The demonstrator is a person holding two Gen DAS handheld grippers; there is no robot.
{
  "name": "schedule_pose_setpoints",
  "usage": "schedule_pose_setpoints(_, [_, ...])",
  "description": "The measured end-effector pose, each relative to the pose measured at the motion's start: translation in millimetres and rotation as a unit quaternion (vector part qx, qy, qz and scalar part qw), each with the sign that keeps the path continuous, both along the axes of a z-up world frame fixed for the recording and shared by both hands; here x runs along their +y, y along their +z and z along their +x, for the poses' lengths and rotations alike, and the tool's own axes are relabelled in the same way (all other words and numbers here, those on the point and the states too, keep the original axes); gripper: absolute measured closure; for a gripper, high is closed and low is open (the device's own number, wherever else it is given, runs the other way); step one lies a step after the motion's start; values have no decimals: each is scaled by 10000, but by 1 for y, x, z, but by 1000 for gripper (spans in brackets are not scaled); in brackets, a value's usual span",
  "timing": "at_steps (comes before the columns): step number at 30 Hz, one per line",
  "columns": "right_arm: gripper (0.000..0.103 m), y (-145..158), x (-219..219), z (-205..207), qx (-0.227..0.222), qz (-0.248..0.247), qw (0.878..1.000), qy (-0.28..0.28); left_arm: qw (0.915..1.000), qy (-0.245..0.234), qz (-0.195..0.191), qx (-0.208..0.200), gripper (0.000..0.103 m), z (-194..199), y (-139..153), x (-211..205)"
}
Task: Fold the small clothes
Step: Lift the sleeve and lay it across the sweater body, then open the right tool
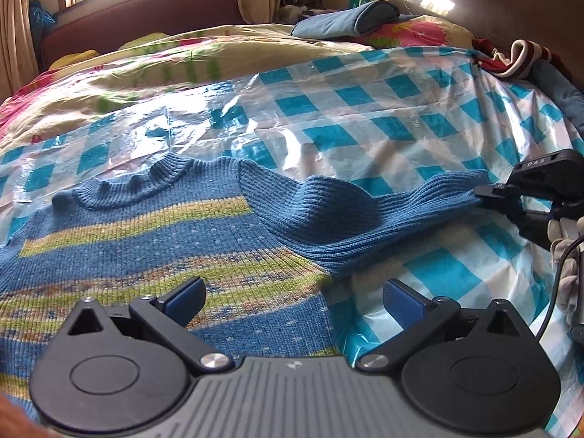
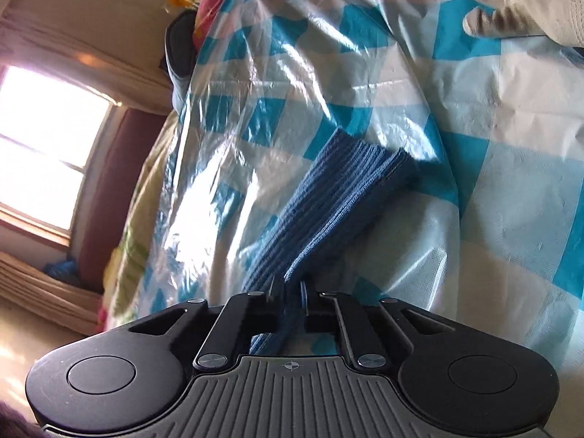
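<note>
A small blue knitted sweater point(image 1: 153, 241) with yellow-green stripes lies flat on a blue-and-white checked plastic sheet point(image 1: 328, 109) spread over a bed. Its right sleeve point(image 1: 350, 215) stretches out to the right. My left gripper point(image 1: 292, 299) is open and empty, hovering over the sweater's lower right edge. My right gripper point(image 1: 489, 197) is shut on the sleeve cuff at the right of the left wrist view. In the right wrist view the ribbed blue sleeve point(image 2: 339, 200) runs from between the closed fingers of the right gripper point(image 2: 290, 292) out over the sheet point(image 2: 492, 189).
A floral quilt point(image 1: 146, 65) covers the far side of the bed. A folded blue cloth point(image 1: 346, 18) lies at the back, and red-and-white clothes point(image 1: 511, 58) lie at the right by the dark headboard point(image 1: 492, 0). A gloved hand point(image 2: 525, 3) shows at top right.
</note>
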State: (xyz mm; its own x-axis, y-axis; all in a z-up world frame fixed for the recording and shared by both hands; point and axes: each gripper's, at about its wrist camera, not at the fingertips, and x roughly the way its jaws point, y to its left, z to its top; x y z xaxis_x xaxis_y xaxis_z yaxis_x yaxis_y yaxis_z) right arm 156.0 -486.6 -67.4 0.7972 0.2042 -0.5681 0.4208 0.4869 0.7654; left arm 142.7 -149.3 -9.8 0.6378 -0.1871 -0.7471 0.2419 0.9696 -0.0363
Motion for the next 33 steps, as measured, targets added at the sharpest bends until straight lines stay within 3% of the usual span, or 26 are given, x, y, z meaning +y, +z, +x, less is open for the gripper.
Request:
schedule_pose_setpoints(8, [102, 35, -17, -22, -590, -204, 9976, -290, 9999, -20, -114, -86, 0, 2, 4, -8])
schedule_pose_setpoints(12, [102, 54, -17, -8, -735, -248, 9969, -145, 10000, -62, -52, -2, 0, 5, 1, -18])
schedule_pose_setpoints(17, [96, 59, -18, -4, -670, -306, 9970, 228, 9997, -204, 87, -97, 0, -1, 4, -27])
schedule_pose_setpoints(21, [94, 33, -30, -25, -198, -434, 9987, 156, 9996, -269, 84, -65, 0, 1, 1, -33])
schedule_pose_setpoints(23, [88, 16, -42, -30, 47, -155, 9999, -11, 9994, -328, 107, -28, 0, 1, -1, -36])
schedule_pose_setpoints(26, [68, -1, -51, -26, 234, 233, 9994, -90, 9991, -395, 140, -14, 0, 0, -2, -40])
schedule_pose_setpoints(28, [51, -3, -49, -16, 300, 219, 9993, -92, 9992, -381, 124, 4, 0, 1, -2, -41])
schedule_pose_setpoints(33, [46, -9, -42, 12, 357, 17, 9993, -147, 9994, -318, 111, 20, 0, 1, 0, -37])
